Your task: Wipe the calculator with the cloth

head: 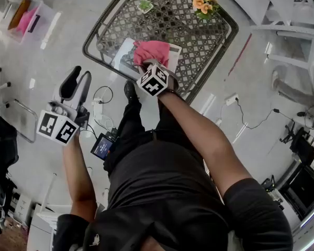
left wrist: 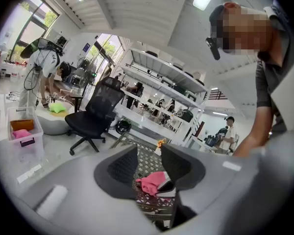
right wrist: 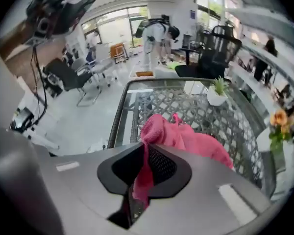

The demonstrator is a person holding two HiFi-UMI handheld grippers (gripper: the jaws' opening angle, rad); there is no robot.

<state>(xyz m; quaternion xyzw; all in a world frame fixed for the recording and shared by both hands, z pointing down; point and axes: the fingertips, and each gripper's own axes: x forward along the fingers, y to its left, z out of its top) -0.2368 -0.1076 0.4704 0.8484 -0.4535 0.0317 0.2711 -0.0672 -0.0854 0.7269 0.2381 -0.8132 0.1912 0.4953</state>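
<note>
A pink cloth [head: 152,50] lies bunched over a white-grey calculator [head: 123,57] near the front edge of a dark lattice table [head: 199,41]. My right gripper [head: 148,66] is pressed down on it, its jaws shut on a fold of the pink cloth [right wrist: 186,141], and most of the calculator is hidden. The right gripper [right wrist: 146,148] view shows cloth trailing down between the jaws. My left gripper [head: 77,82] hangs off the table to the left over the floor, jaws open and holding nothing. Between the left gripper [left wrist: 148,155] jaws, the cloth [left wrist: 151,182] shows in the distance.
A small potted plant [head: 145,6] and orange flowers [head: 203,5] stand at the table's far side. A clear bin [head: 29,17] with pink items sits on the floor at left. Cables and a power strip [head: 97,109] lie by my feet. An office chair [left wrist: 95,114] stands beyond.
</note>
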